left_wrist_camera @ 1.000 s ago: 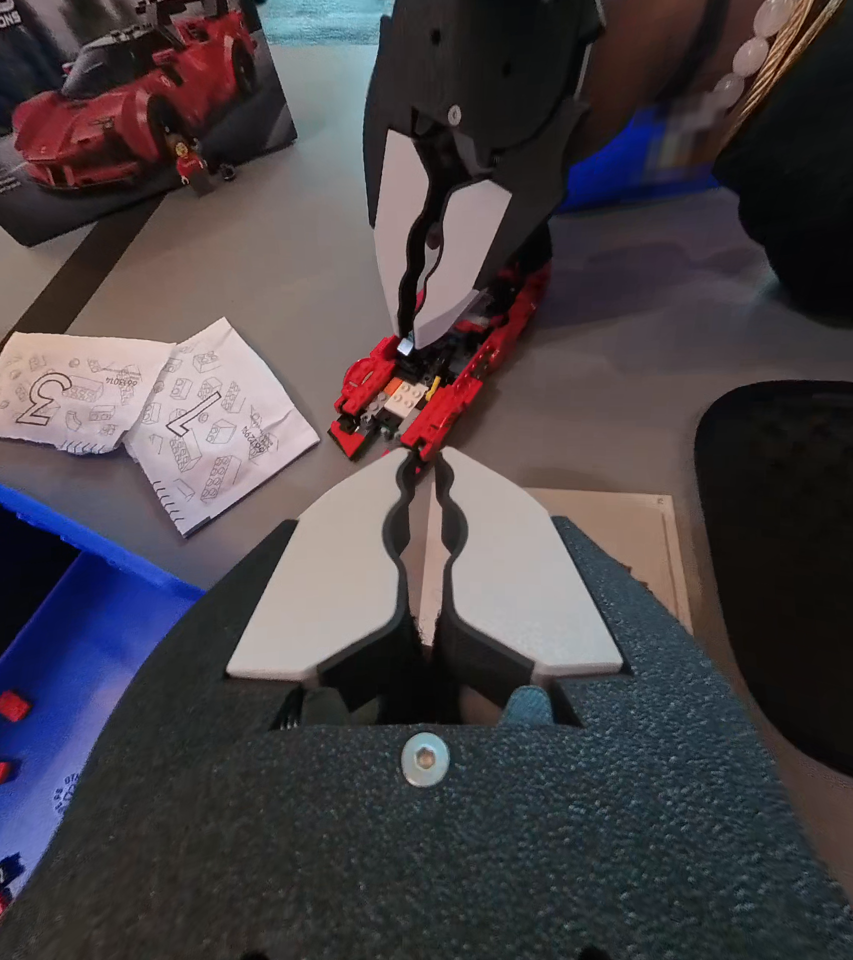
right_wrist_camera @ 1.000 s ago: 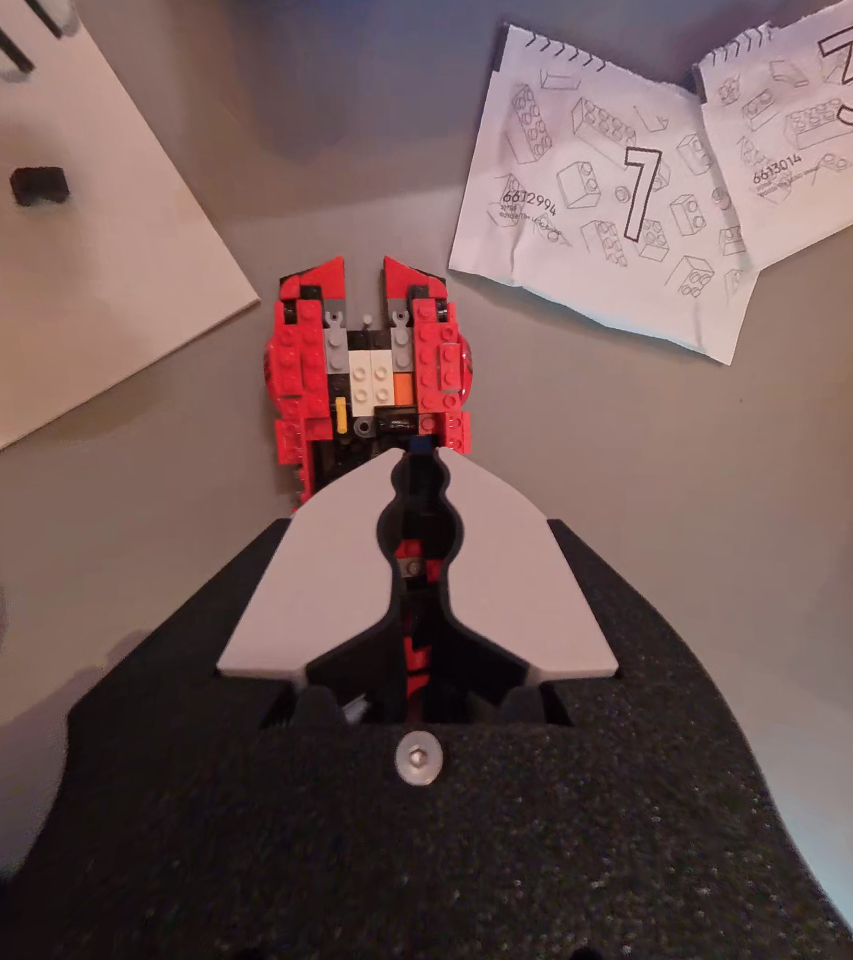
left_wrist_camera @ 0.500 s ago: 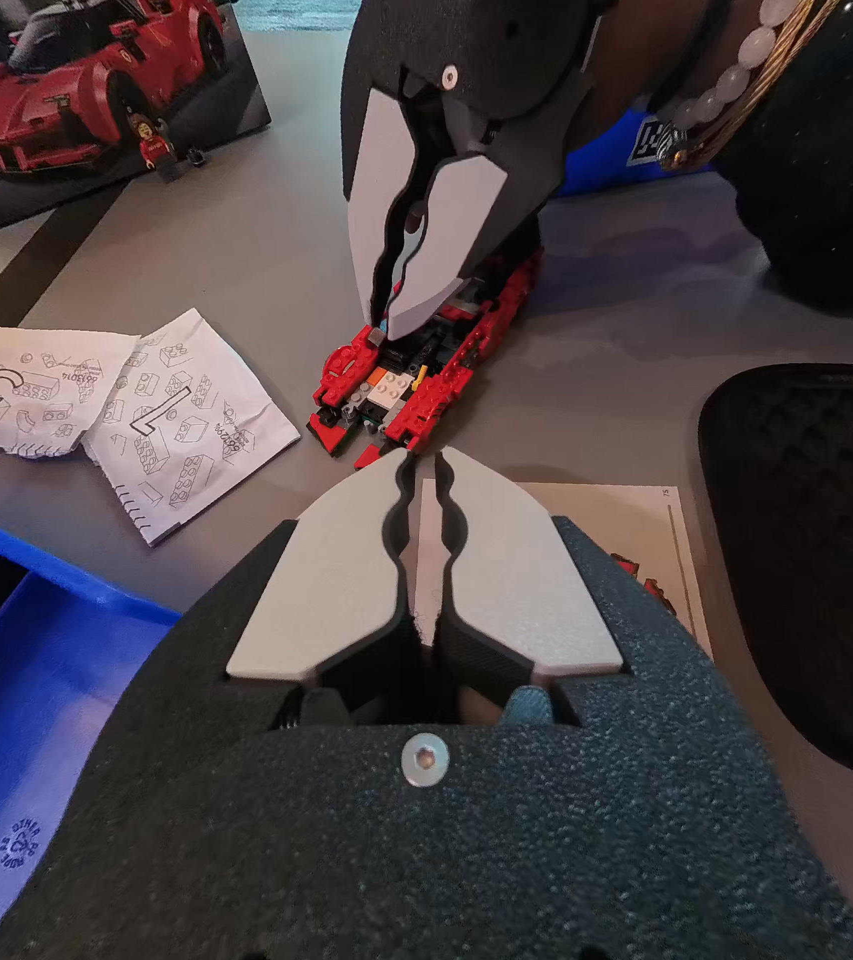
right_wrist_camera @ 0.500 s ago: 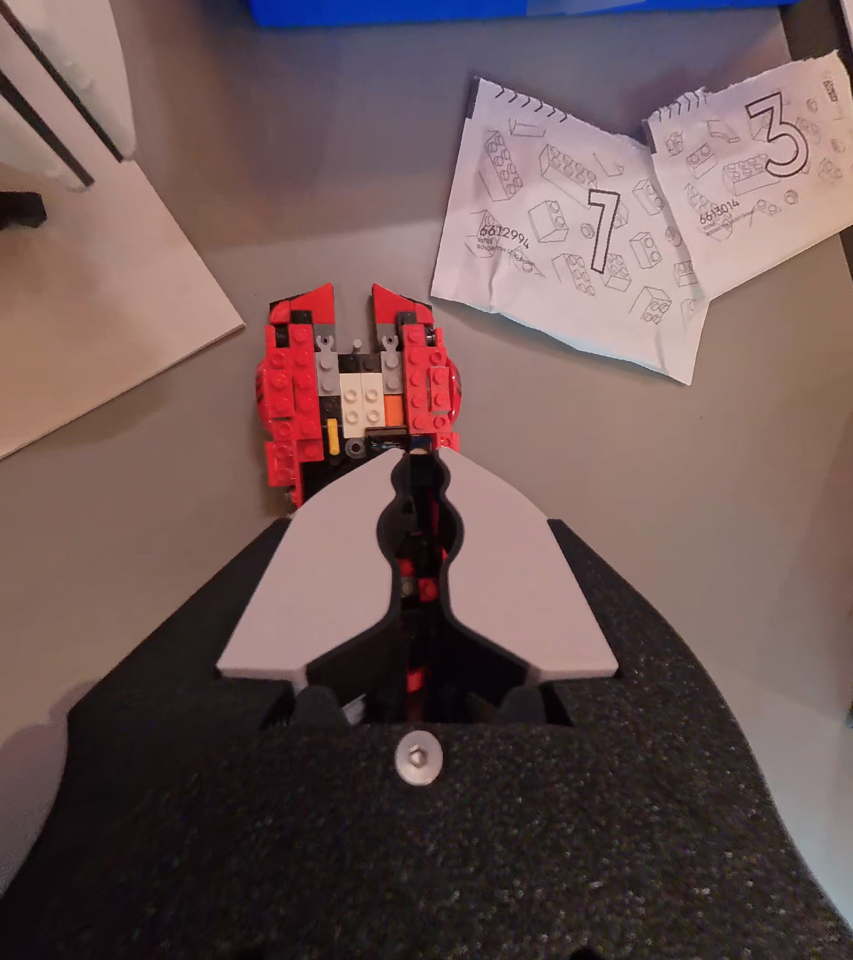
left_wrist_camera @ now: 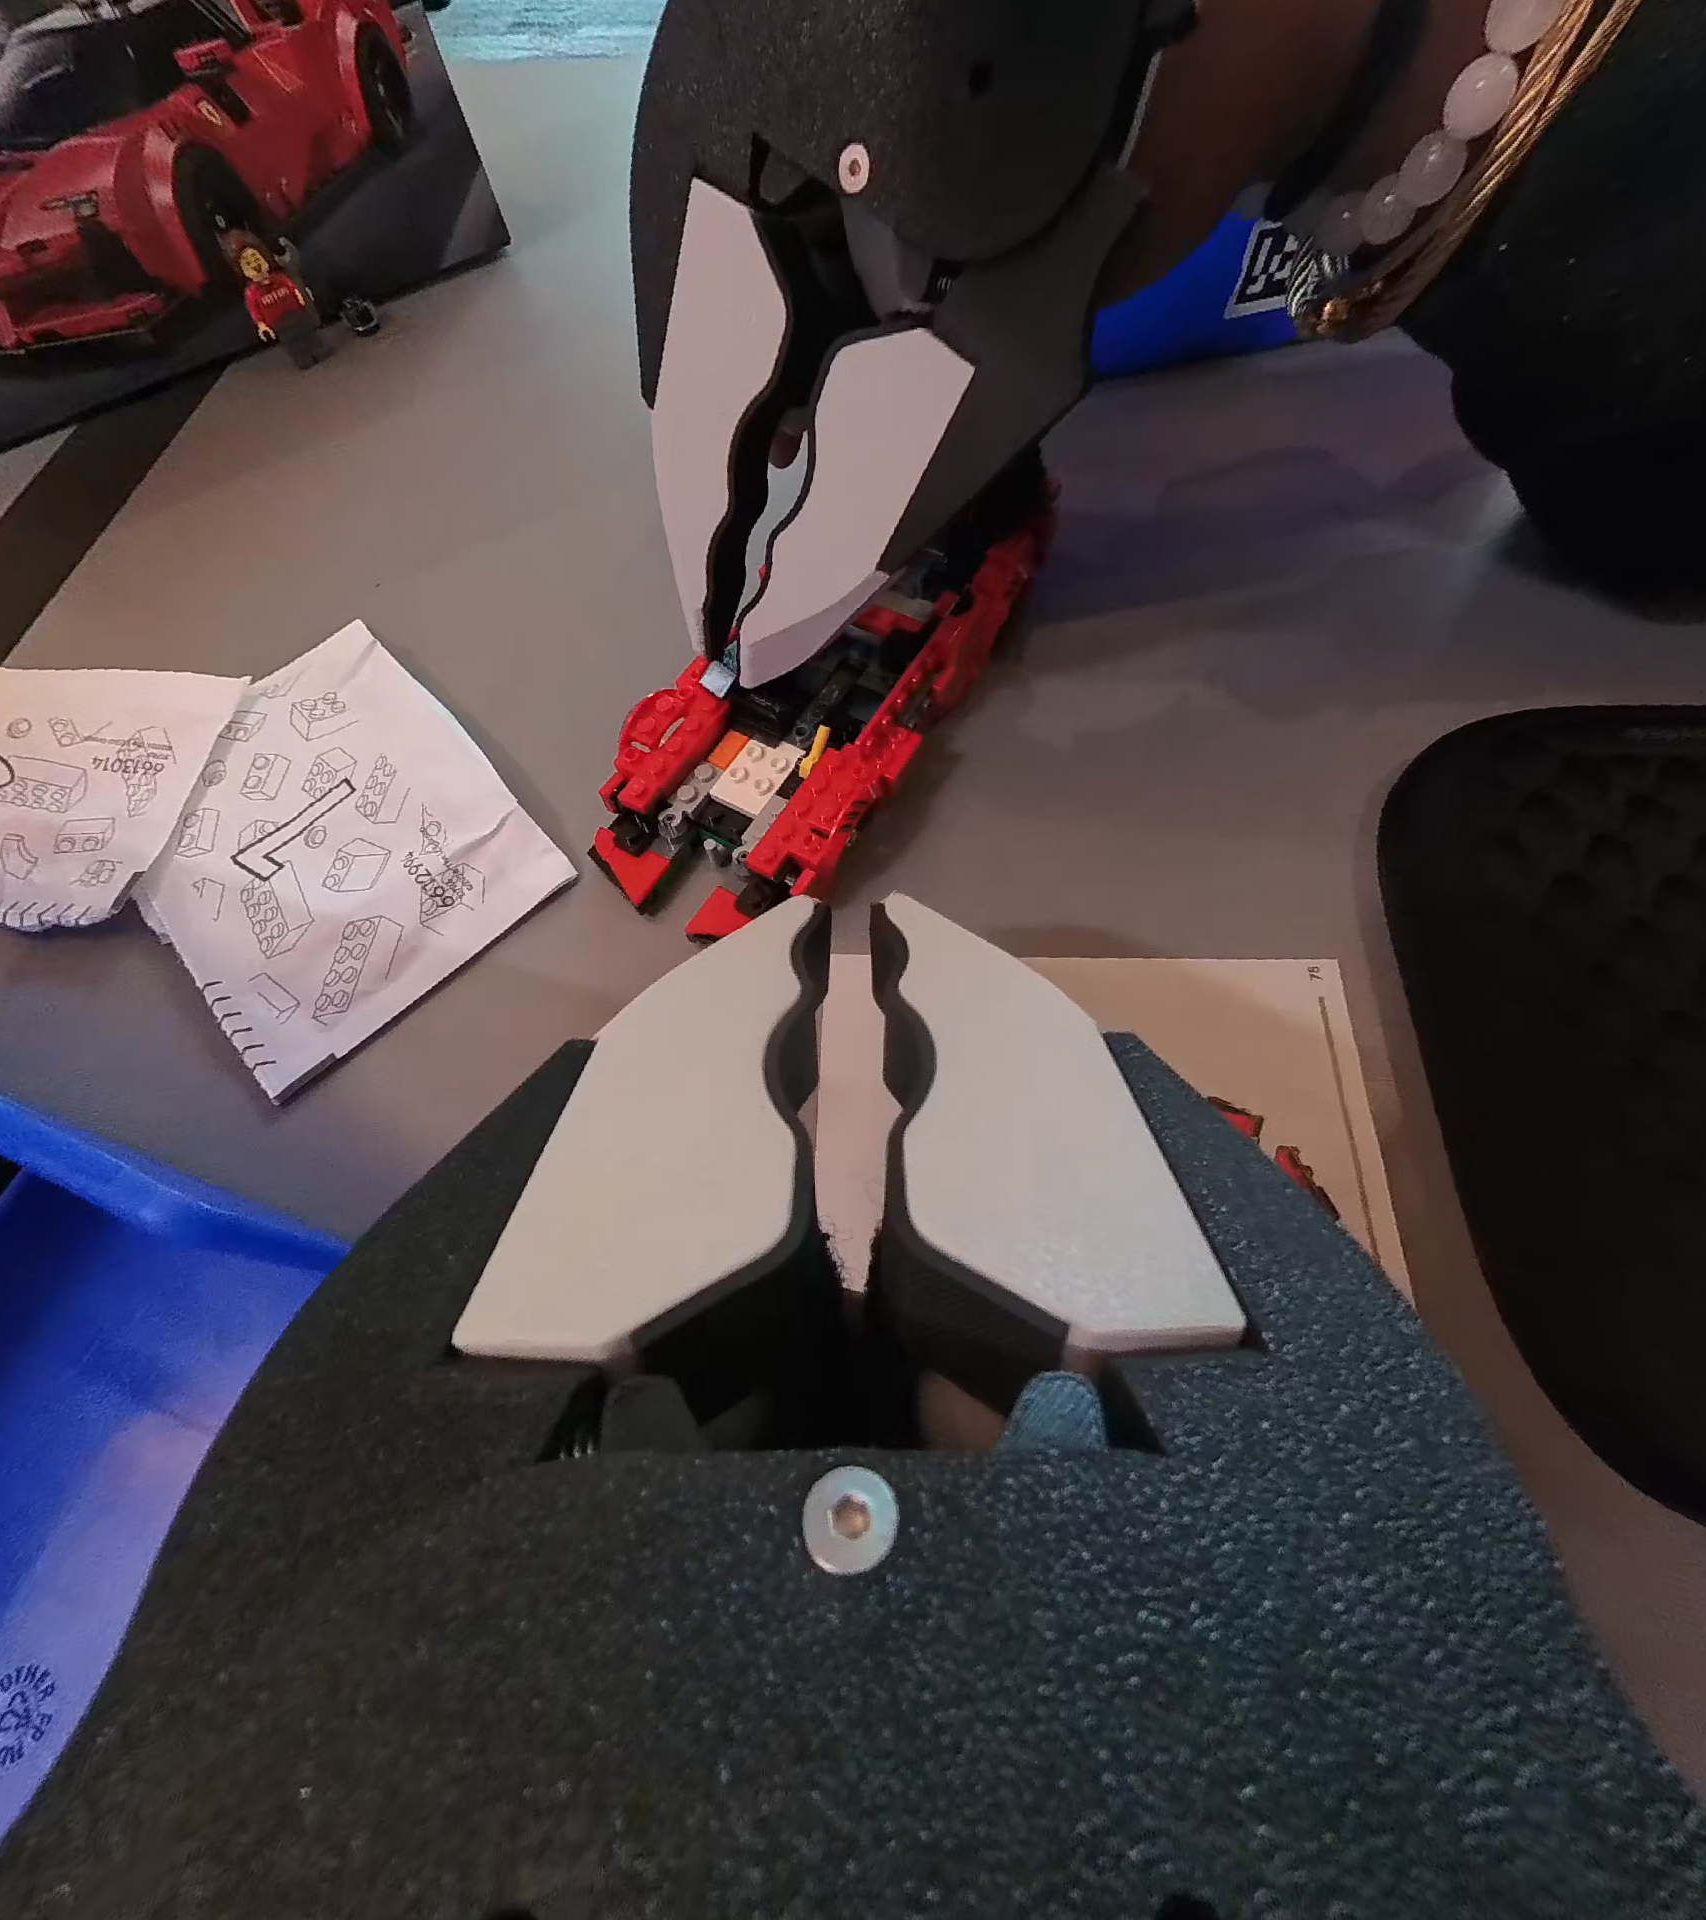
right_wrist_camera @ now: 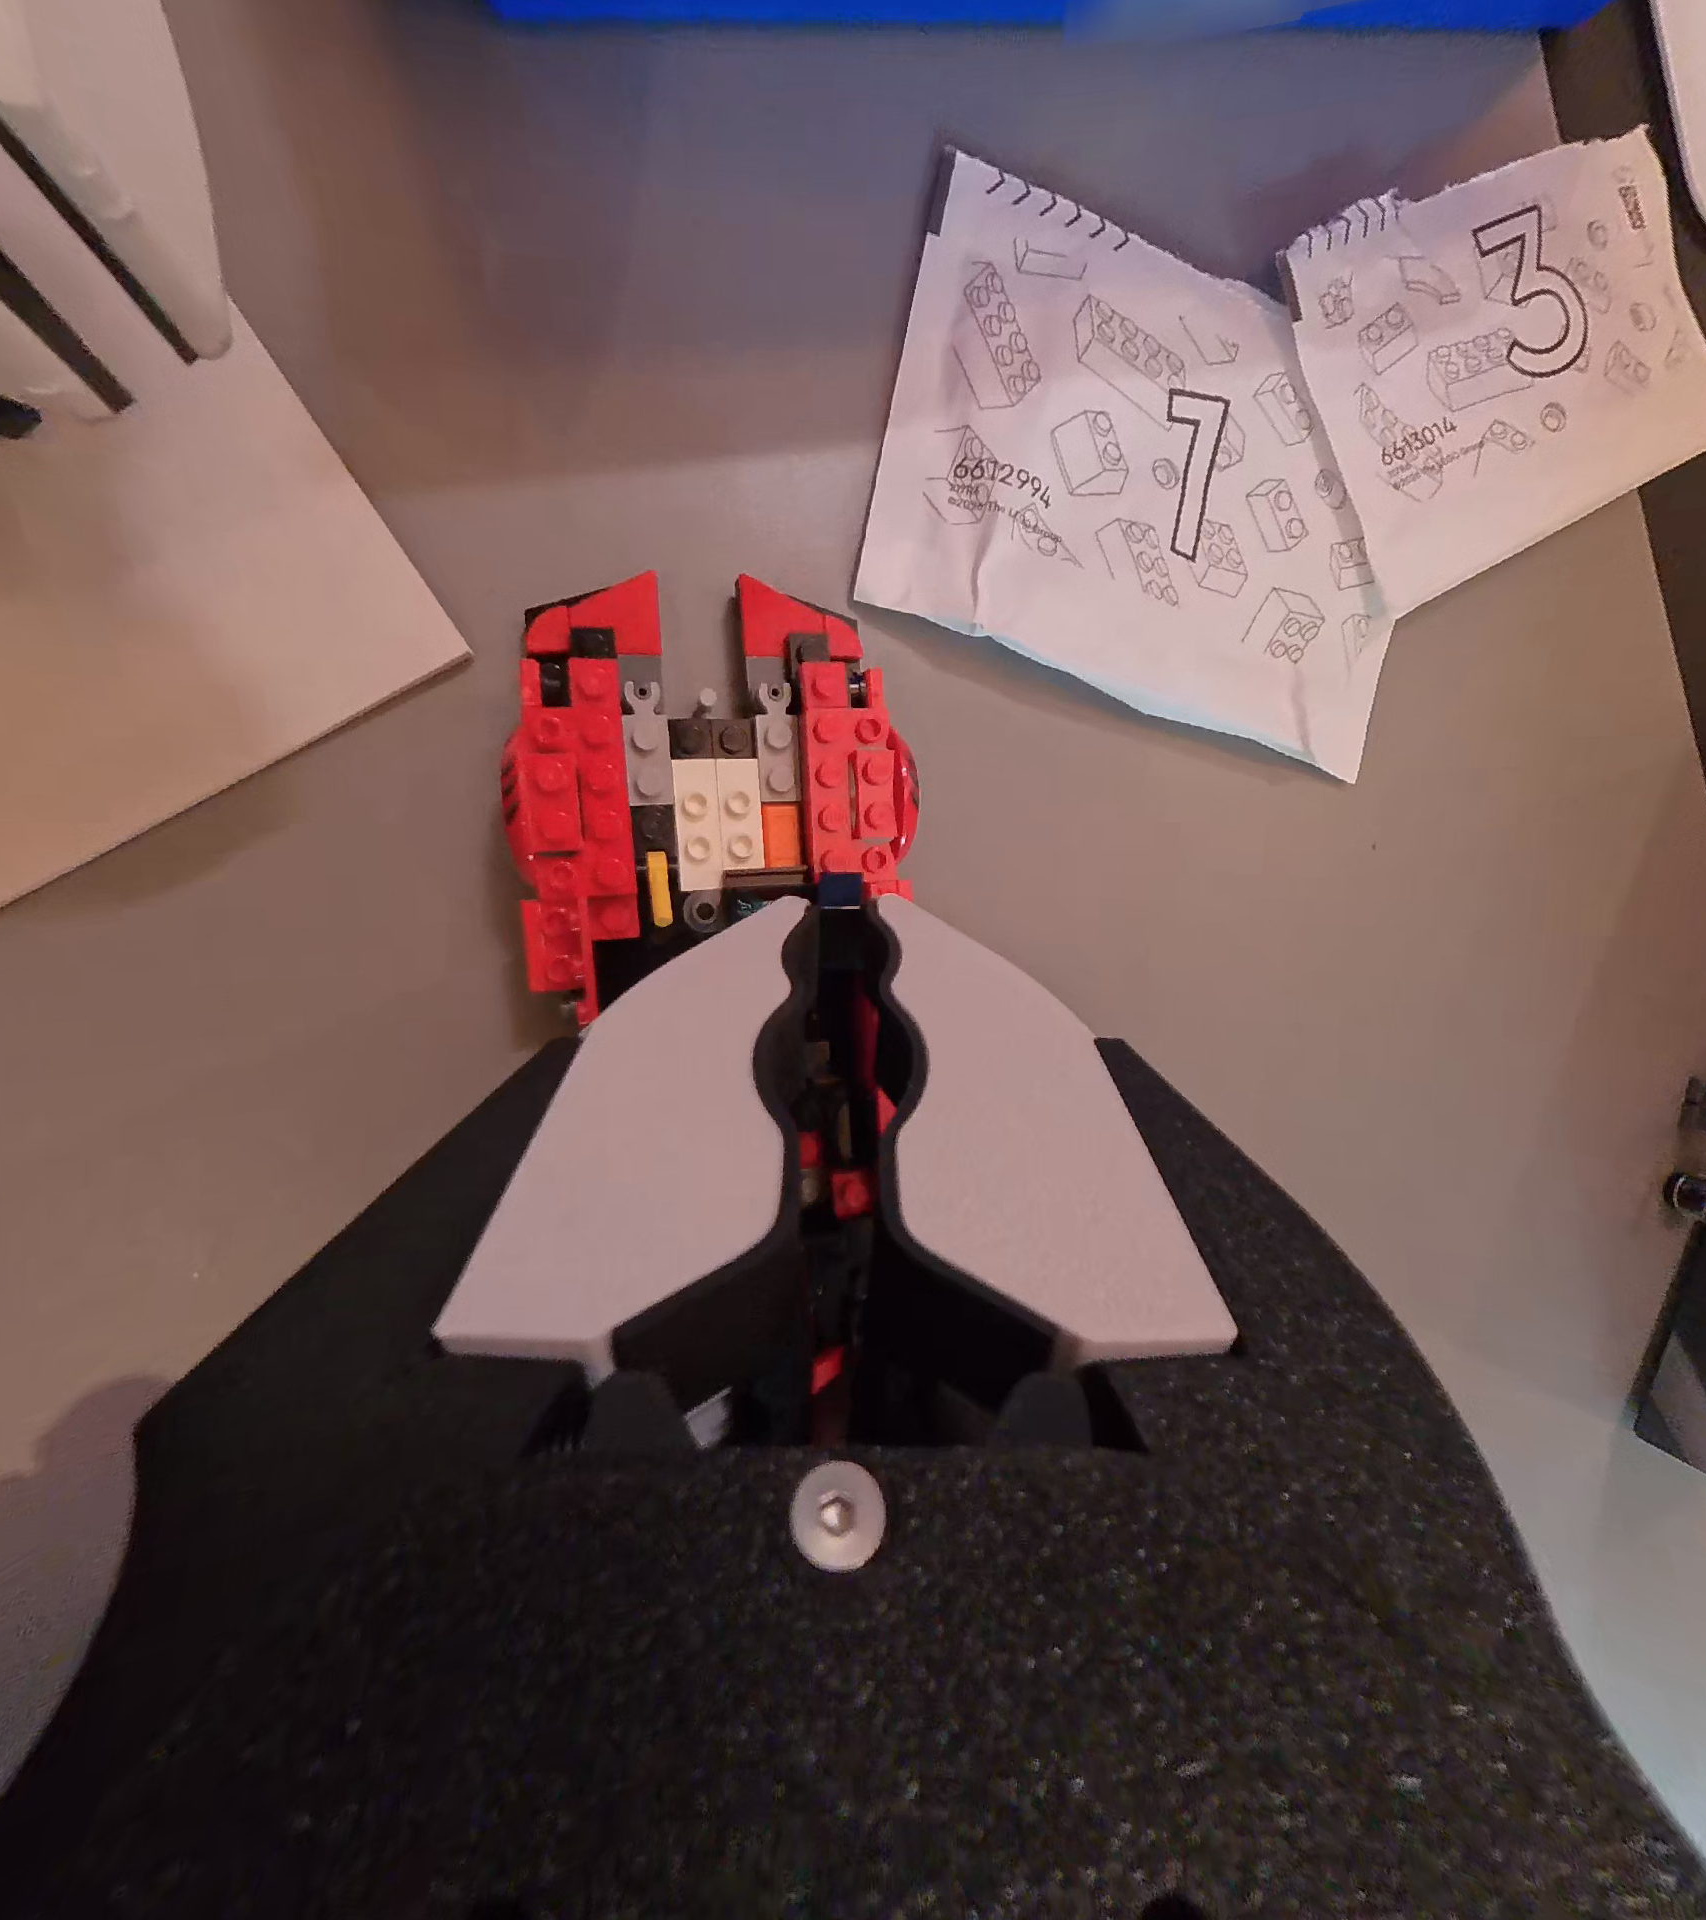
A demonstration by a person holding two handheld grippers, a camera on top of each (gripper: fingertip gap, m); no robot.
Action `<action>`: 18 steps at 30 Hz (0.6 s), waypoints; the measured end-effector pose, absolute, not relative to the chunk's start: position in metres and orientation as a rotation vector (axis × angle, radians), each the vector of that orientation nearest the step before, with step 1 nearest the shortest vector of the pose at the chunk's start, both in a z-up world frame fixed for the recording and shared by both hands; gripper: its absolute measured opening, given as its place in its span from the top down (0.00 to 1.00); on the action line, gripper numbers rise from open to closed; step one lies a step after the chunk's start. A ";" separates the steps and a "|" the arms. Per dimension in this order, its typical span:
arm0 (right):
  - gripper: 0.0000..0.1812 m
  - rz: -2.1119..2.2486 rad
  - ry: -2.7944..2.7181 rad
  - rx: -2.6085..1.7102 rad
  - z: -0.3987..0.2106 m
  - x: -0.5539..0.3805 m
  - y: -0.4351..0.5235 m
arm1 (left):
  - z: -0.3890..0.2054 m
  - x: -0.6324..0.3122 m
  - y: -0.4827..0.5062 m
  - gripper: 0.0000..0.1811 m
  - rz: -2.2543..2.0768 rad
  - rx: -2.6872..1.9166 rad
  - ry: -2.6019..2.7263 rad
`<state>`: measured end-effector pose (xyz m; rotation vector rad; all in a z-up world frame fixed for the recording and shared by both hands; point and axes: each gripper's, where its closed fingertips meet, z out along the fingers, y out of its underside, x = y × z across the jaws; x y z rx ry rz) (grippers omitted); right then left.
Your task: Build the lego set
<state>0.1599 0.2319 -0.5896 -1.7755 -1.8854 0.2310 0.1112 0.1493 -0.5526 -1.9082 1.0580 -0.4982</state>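
A partly built red Lego car (left_wrist_camera: 787, 769) lies on the grey table, with white, orange and grey plates in its middle; it also shows in the right wrist view (right_wrist_camera: 703, 790). My right gripper (right_wrist_camera: 838, 906) is shut on a small dark blue piece (right_wrist_camera: 838, 891) and holds it just over the car's edge, on the paper-bag side. In the left wrist view the right gripper (left_wrist_camera: 724, 665) points down at the red wheel arch. My left gripper (left_wrist_camera: 849, 914) is shut and empty, just short of the car's nose. Its white fingers (right_wrist_camera: 49, 260) show at the top left of the right wrist view.
Two torn white paper bags (left_wrist_camera: 329, 831) lie beside the car (right_wrist_camera: 1140, 468). An instruction booklet (left_wrist_camera: 1192, 1018) lies under my left gripper. A blue tray (left_wrist_camera: 49, 1351) is at the lower left, the set's box (left_wrist_camera: 153, 156) at the back left, and a black pad (left_wrist_camera: 1607, 1039) at the right. Some 11 cm of space lies between my two pairs of fingers.
My right gripper has shifted with the small piece from the car's middle towards its paper-bag side and pulled back a little. My left gripper stays shut and has barely moved.
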 end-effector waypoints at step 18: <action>0.95 0.184 -1.880 -1.774 -0.590 0.162 0.235 | -0.555 0.113 0.147 0.96 -0.508 -1.909 1.075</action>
